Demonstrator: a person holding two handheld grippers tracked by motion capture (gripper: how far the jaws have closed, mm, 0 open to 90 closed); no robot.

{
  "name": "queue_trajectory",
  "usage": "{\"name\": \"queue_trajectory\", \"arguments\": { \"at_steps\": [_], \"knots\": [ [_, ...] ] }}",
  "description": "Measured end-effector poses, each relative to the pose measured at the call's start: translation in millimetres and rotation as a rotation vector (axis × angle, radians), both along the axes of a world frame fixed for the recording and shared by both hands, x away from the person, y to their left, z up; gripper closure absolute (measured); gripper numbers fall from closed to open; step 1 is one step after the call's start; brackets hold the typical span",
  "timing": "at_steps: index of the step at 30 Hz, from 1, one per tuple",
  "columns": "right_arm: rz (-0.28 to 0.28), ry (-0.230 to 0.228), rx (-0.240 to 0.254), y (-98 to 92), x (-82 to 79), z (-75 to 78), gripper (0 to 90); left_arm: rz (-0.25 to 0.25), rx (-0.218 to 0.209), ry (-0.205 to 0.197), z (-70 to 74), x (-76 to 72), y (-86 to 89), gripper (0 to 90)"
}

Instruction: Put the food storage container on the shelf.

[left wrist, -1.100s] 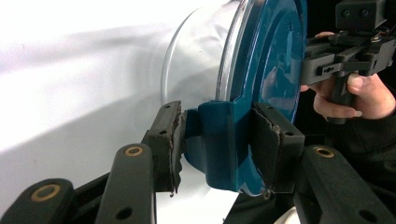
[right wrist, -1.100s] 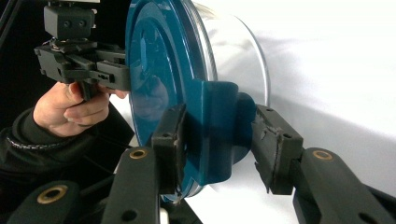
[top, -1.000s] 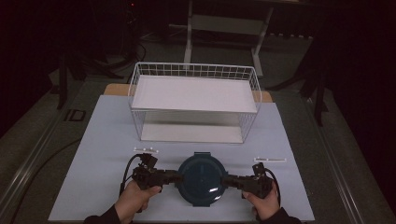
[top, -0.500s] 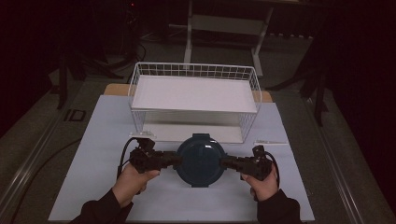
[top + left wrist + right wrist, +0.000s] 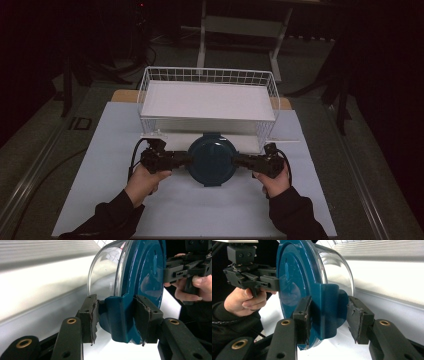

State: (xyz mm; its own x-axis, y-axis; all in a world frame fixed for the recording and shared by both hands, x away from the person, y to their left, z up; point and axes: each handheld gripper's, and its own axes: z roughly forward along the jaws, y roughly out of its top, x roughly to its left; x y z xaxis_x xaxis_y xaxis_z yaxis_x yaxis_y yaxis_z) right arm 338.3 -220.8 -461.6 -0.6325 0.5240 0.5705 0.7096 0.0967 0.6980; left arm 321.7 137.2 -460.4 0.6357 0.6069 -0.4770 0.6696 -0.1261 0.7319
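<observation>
A round glass container with a dark teal lid [image 5: 212, 159] hangs just above the white table mat [image 5: 200, 210], right in front of the wire basket [image 5: 207, 75]. My left gripper [image 5: 184, 158] is shut on the lid's left clip tab [image 5: 116, 315], with a pad on each side of it. On the opposite side, my right gripper [image 5: 239, 160] is shut on the other clip tab [image 5: 328, 310]. In both gripper views the container appears on its side, the clear bowl [image 5: 105, 267] toward the basket and the lid [image 5: 292, 277] toward the person.
The white wire basket has a flat white floor [image 5: 207, 100] and stands at the back of the mat, its front wall close behind the container. A wooden board edge [image 5: 122, 95] shows beside it. Dark floor, stands and cables surround the table.
Both hands have carried the container away from the near edge of the mat toward the basket and lifted it a little. The grips have not changed.
</observation>
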Motion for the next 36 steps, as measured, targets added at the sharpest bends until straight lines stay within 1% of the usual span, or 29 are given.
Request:
{"name": "queue_trajectory", "arguments": {
  "at_steps": [1,3,4,5,8,9,11,14,19,22,27,28,30,32,34,36],
  "knots": [
    [-0.003,0.005,0.002,0.7,3.4,-2.3,56.5,0.000,0.004,-0.010,-2.0,1.9,0.1,55.1],
    [-0.005,0.002,0.000,1.4,7.9,-5.4,56.5,0.005,0.001,-0.017,-5.2,5.6,0.5,55.1],
    [-0.008,0.000,0.004,1.6,10.2,-7.5,56.5,0.003,0.006,-0.032,-7.4,8.1,0.6,55.0],
    [-0.009,-0.006,0.000,1.9,12.5,-9.2,56.5,0.006,0.002,-0.033,-10.1,11.3,0.6,55.0],
    [-0.017,-0.020,-0.005,2.1,18.6,-14.0,56.4,0.005,0.001,-0.062,-15.7,17.4,0.7,54.9],
    [-0.024,-0.025,-0.006,2.5,20.2,-15.4,56.4,0.008,-0.004,-0.062,-17.0,19.4,0.6,54.9],
    [-0.036,-0.033,-0.008,3.5,23.0,-17.4,56.4,0.021,-0.016,-0.090,-20.8,24.6,1.5,54.8],
    [-0.052,-0.035,-0.011,6.0,28.1,-21.4,56.4,0.029,-0.028,-0.105,-25.5,31.2,3.4,54.6],
    [-0.067,-0.041,-0.026,8.2,36.3,-26.3,56.2,0.034,-0.028,-0.104,-33.0,40.6,3.7,54.4],
    [-0.079,-0.040,-0.024,9.2,40.1,-29.6,56.1,0.041,-0.032,-0.106,-35.6,44.9,4.0,54.3],
    [-0.095,-0.023,-0.013,8.3,46.6,-35.9,55.9,0.047,-0.028,-0.088,-40.3,53.1,1.6,54.1],
    [-0.095,-0.021,-0.014,8.1,48.1,-37.8,55.9,0.048,-0.026,-0.074,-41.8,54.7,1.0,54.2],
    [-0.099,-0.013,-0.012,7.5,50.2,-40.5,55.9,0.050,-0.041,-0.065,-44.3,57.5,1.7,54.0],
    [-0.105,-0.019,-0.015,8.0,51.2,-40.2,55.9,0.044,-0.043,-0.064,-45.2,60.2,2.7,54.0],
    [-0.110,-0.021,-0.023,9.1,52.8,-39.2,55.7,0.042,-0.059,-0.043,-46.8,64.2,4.2,53.9],
    [-0.122,-0.030,-0.034,10.6,54.0,-38.1,55.2,0.046,-0.072,-0.033,-47.3,66.1,3.9,54.0]
  ]
}}
